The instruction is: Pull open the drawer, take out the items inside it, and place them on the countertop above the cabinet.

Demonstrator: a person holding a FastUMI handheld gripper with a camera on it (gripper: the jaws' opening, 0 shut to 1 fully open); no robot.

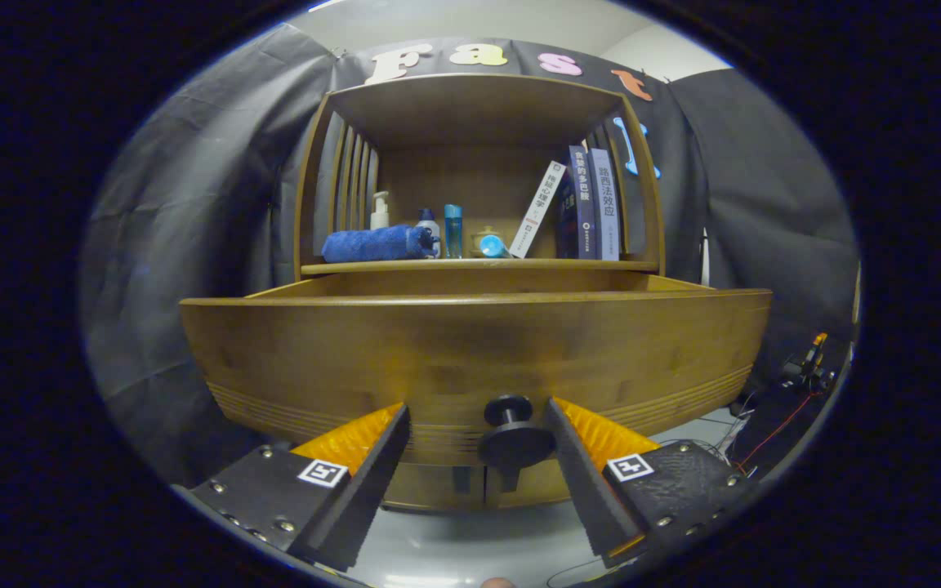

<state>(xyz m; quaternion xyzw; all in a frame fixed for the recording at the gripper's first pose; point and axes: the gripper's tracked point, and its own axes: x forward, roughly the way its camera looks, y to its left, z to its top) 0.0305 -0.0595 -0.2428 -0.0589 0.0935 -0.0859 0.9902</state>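
Brown wooden cabinet (479, 106) with an open upper shelf compartment, standing against the black cloth wall. Below the shelf, the wide brown wooden drawer (470, 343) projects toward the camera, pulled out of the cabinet; its front panel fills the middle ground, and its interior cannot be seen from this low angle. The wooden countertop (479, 265) above the drawer carries, from one end to the other, a rolled blue towel (376, 243), a white pump bottle (379, 211), a small white bottle with a dark cap (429, 224), a clear blue bottle (453, 230), a small round jar (487, 241) (partly hidden), and three upright books (585, 204), the white one leaning against the two dark ones. A round black drawer knob (511, 433) sits low on the drawer front. The gripper (479, 425) is spread wide, its fingers either side of the knob: one stands clear of it, while the other lies at its edge, where contact cannot be told.
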